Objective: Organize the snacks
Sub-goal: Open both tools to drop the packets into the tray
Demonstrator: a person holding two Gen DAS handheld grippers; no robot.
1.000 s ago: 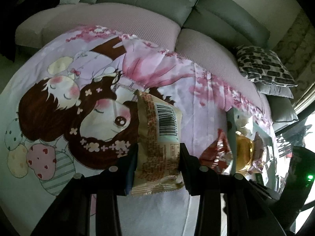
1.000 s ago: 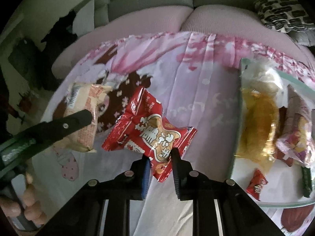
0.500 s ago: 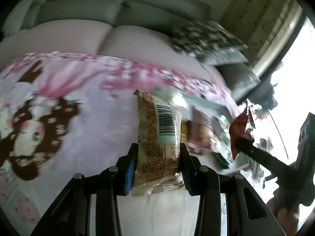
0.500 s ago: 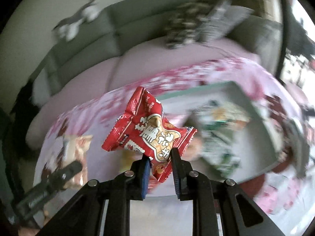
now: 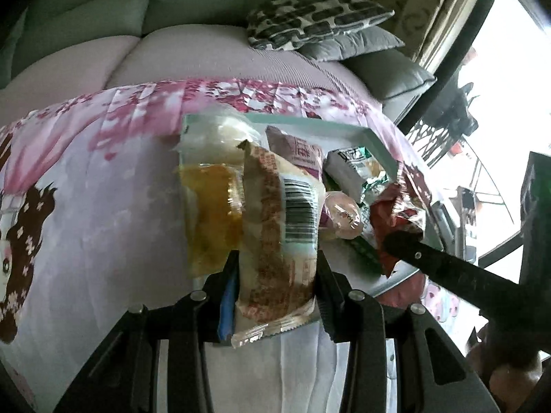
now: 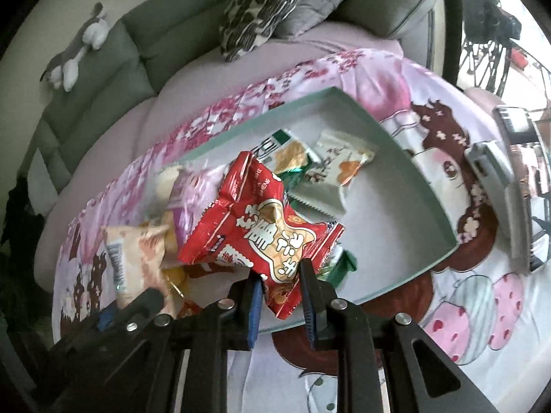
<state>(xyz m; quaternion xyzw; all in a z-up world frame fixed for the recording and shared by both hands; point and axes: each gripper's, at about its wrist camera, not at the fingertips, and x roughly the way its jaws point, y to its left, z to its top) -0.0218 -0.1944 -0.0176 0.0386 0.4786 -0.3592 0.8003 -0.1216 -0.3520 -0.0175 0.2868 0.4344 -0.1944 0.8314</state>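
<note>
My left gripper is shut on a beige snack packet with a barcode and holds it upright over the near left end of the mint-green tray. My right gripper grips the lower corner of a red snack packet above the tray; its jaws are opening, with the packet still between the pads. Several wrapped snacks lie in the tray, among them a yellow bag and a white-green packet. The beige packet and a left finger show at the lower left in the right wrist view.
The tray rests on a pink cartoon-print cloth in front of a grey sofa. A patterned cushion and a plush toy lie on the sofa. A grey device lies right of the tray. The tray's right half is bare.
Both grippers swung right, from over the printed cloth to over the tray, carrying their packets and rolling on the way. The right gripper's fingers stand slightly wider apart.
</note>
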